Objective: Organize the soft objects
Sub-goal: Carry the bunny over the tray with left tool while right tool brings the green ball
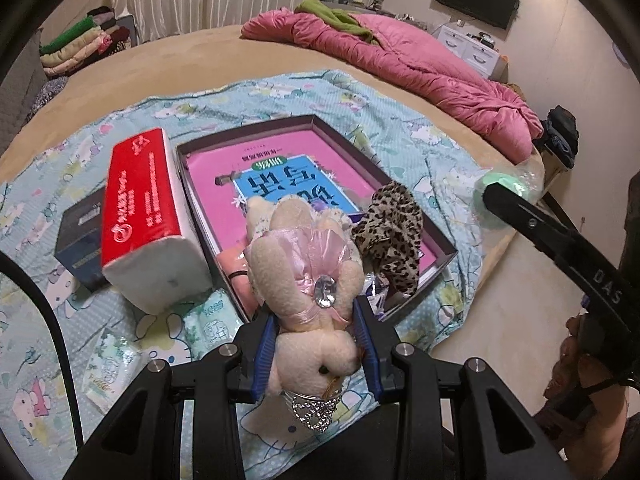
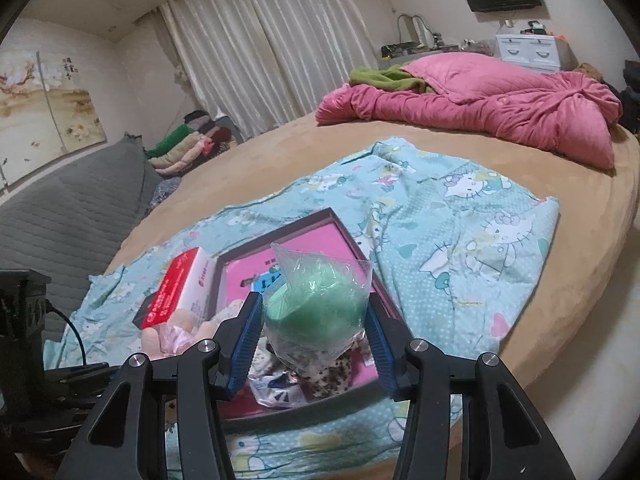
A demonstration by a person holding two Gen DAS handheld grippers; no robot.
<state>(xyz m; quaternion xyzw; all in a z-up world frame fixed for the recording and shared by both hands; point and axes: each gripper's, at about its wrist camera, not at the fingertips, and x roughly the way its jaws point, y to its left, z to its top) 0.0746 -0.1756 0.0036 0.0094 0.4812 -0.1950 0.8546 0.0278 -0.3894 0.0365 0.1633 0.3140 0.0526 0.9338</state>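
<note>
My left gripper (image 1: 316, 316) is shut on a cream plush bear (image 1: 304, 268) in a pink dress, blue pads squeezing its body, head towards the camera. It hangs over the near corner of a dark shallow box (image 1: 440, 240) lined with a pink book, where a leopard-print cloth (image 1: 390, 224) lies. My right gripper (image 2: 314, 308) is shut on a green soft ball in a clear plastic bag (image 2: 320, 292), above the same box (image 2: 280, 222). The left wrist view shows that ball (image 1: 502, 188) to the right of the box. The bear (image 2: 172, 336) shows low left in the right wrist view.
A red-and-white tissue pack (image 1: 140, 208) leans on a dark blue box (image 1: 78, 240) left of the shallow box. Two small tissue packets (image 1: 208, 320) lie on the blue cartoon-print sheet (image 1: 360, 100). A pink quilt (image 1: 400, 52) and folded clothes (image 1: 84, 40) sit at the bed's far side.
</note>
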